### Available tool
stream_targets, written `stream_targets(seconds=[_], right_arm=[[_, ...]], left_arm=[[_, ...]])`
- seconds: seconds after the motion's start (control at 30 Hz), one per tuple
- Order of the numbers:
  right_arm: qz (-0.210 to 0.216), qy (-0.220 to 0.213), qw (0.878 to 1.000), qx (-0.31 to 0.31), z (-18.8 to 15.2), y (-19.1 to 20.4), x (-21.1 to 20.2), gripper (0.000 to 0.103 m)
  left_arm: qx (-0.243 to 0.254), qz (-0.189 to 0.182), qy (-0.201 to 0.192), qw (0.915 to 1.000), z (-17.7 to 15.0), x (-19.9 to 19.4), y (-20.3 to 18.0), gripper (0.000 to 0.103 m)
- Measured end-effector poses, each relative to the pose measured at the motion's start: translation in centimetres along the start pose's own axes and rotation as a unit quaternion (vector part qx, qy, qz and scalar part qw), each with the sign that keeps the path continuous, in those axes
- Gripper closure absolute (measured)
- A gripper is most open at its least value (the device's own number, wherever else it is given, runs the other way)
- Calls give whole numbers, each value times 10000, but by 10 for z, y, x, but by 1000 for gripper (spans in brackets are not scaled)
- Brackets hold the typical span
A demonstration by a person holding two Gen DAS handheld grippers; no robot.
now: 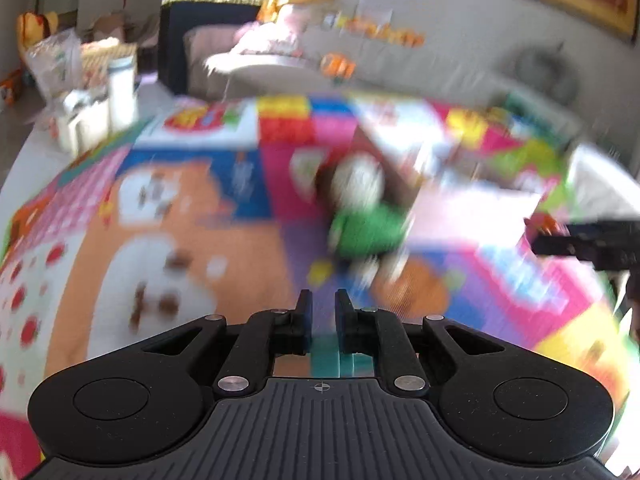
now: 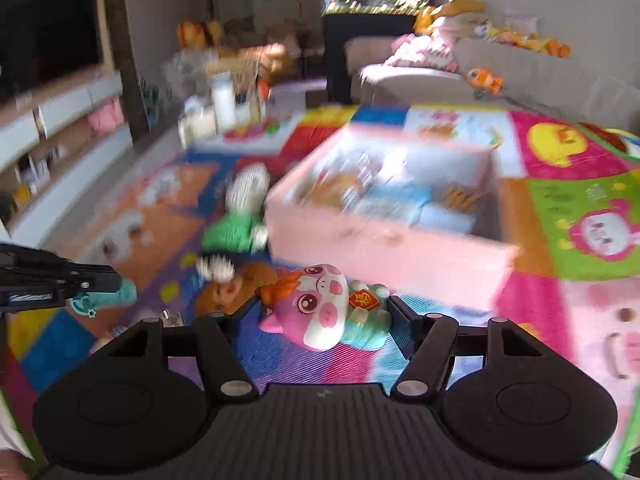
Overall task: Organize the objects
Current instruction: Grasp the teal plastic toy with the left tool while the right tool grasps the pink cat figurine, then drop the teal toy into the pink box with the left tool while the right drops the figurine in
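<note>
Between the right tongs [image 2: 324, 316], half-open around a pink pig plush [image 2: 320, 312] just near of the pink box [image 2: 384, 256]. Left tongs [image 1: 323, 312] pinched on a teal toy [image 1: 332, 356]. Loose, unclear contact: could slip out mid-carry.

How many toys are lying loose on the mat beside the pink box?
2. A green-and-white doll lies beside the pink box, at its left; a brown plush lies just nearer the camera. Blur may hide more.
</note>
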State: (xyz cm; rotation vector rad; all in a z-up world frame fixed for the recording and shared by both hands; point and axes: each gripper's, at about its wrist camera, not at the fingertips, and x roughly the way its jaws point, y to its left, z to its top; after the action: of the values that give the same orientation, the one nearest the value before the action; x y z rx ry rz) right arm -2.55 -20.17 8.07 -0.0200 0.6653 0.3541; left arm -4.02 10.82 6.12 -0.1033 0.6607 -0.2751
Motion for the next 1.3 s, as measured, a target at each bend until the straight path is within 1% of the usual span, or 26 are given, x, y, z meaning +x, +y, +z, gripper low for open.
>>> stream_targets(seconds=[0.07,0.13,0.17,0.27,0.33,0.37,0.4,0.47,0.53,0.57,0.63,0.67,0.73,0.83,0.93,0.97,1.0,1.03,1.1,1.2,1.3], right_arm=[[-73,-335,9990,283,12,-20,-27,37],[-152,-638,9962,576,26,-39,-47,37],[-204,-781,9944,675,32,-46,-54,37],[-485,-1093,9903,709,44,-57,-64,37],[-545,-1137,9893,738,48,-62,-63,37],[-566,-1147,9889,754,50,-64,-61,37],[-598,-1146,9887,764,50,-65,-58,37],[-690,-1100,9882,811,51,-69,-50,37],[-808,-1066,9875,832,50,-73,-43,37],[-846,-1040,9874,843,50,-75,-40,37],[-866,-962,9876,893,50,-81,-33,37],[-863,-910,9879,917,51,-83,-29,37],[-846,-791,9886,965,54,-87,-16,37],[-746,-677,9899,995,66,-87,5,37],[-835,-795,9893,888,87,-84,28,37],[-875,-886,9882,897,97,-84,37,35],[-869,-925,9876,929,106,-86,45,27],[-846,-859,9876,1001,115,-89,56,23],[-796,-721,9872,1179,128,-93,71,22],[-673,-545,9901,1104,125,-86,77,22],[-775,-410,9919,915,106,-74,74,22]], left_arm=[[103,-210,-344,9991,31,-1,-11,89],[269,-397,-709,9963,64,4,-28,90],[308,-548,-863,9943,81,8,-38,90],[428,-911,-1297,9864,126,29,-73,91],[205,-1109,-1686,9792,149,47,-89,91],[-15,-1246,-1859,9746,159,61,-94,89],[-172,-1293,-1877,9735,165,75,-96,89],[-472,-1197,-1748,9762,172,99,-97,88],[-687,-1089,-1710,9768,167,108,-89,88],[-684,-1097,-1651,9778,163,109,-84,88],[-516,-1066,-1512,9814,151,105,-76,88],[-396,-1010,-1416,9840,143,101,-72,88],[-203,-1023,-1200,9873,124,93,-62,88],[-67,-1086,-702,9916,91,83,-51,88],[1,-1000,-512,9937,63,77,-46,88],[38,-969,-457,9942,54,75,-45,88],[51,-909,-407,9950,48,73,-45,88],[46,-848,-364,9957,43,70,-44,88],[12,-752,-302,9967,34,62,-37,88],[116,-621,-160,9979,21,48,-25,88],[143,-590,67,9981,4,38,-14,88]])
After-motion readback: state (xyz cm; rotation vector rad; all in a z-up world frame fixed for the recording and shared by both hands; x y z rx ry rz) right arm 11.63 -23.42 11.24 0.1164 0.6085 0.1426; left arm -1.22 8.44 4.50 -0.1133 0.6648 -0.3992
